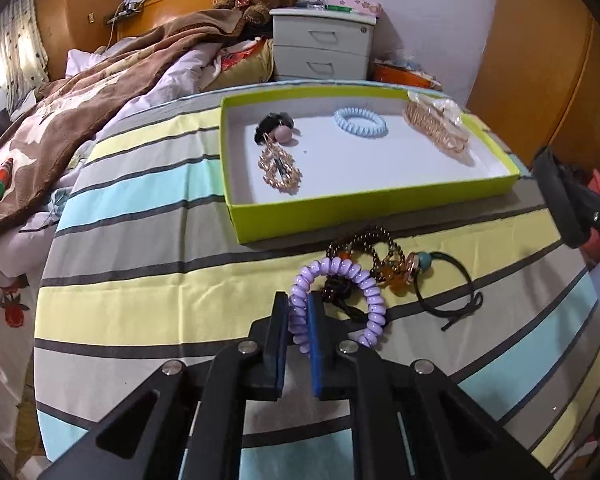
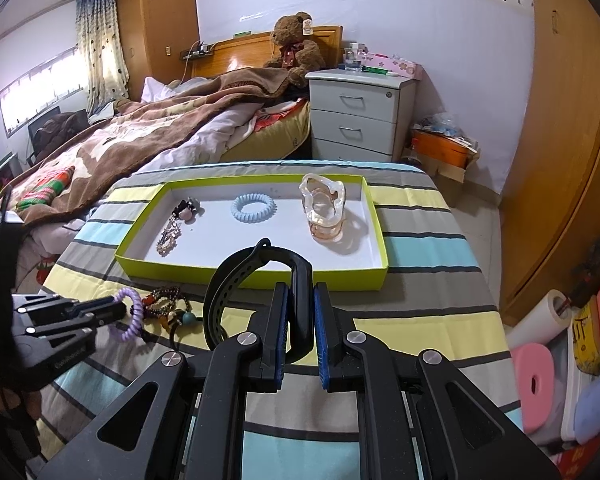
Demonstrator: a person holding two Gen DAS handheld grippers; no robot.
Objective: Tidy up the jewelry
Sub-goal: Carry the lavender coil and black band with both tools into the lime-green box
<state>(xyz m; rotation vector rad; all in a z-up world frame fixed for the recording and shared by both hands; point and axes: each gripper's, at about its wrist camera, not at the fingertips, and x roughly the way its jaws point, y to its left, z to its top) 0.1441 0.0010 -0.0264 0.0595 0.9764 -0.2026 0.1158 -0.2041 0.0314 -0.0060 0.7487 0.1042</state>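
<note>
My left gripper (image 1: 299, 305) is shut on a purple coil hair tie (image 1: 350, 276), which lies among a pile of dark bead bracelets (image 1: 374, 242) and a black cord (image 1: 452, 292) on the striped cloth. My right gripper (image 2: 300, 294) is shut on a black watch band (image 2: 240, 276), held above the cloth in front of the green tray (image 2: 260, 276). The tray holds a blue coil hair tie (image 2: 253, 207), a gold hair clip (image 2: 170, 236), a pink bobble tie (image 2: 188, 208) and a clear amber claw clip (image 2: 326, 210). The left gripper also shows in the right wrist view (image 2: 118, 308).
The striped table (image 2: 420, 316) stands beside a bed with a brown blanket (image 2: 132, 136). A white nightstand (image 2: 360, 116) and teddy bear (image 2: 296, 48) stand behind. Pink and white foam items (image 2: 540, 380) lie on the floor at right.
</note>
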